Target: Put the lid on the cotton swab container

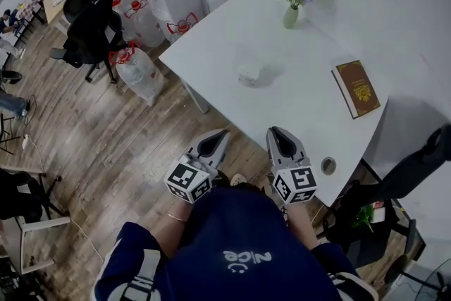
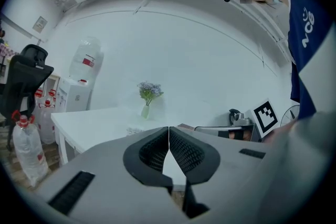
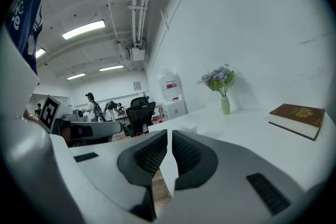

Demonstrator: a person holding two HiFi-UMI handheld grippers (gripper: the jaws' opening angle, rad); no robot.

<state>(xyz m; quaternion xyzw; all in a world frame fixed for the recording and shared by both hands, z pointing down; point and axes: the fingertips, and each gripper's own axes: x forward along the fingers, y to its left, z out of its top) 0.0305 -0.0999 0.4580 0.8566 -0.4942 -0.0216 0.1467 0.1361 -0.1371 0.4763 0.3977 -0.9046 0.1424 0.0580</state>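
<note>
Since the container (image 1: 249, 74) sits well out on the table (image 1: 303, 109), left gripper (image 1: 224, 133) and right gripper (image 1: 273, 130) hover short of it, jaws closed on nothing.

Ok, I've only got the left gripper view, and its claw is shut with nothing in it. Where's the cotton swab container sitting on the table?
Observer: In the head view the cotton swab container stands near the middle of the white table, well ahead of the left claw and the right claw, which are both short of the near edge.
Operator: Is the right claw carrying the lid?
Observer: No. The right gripper view shows nothing between its jaws.
Operator: Anything else on the table near the container?
Observer: A brown book lies by the table's right edge, well clear of the container.
</note>
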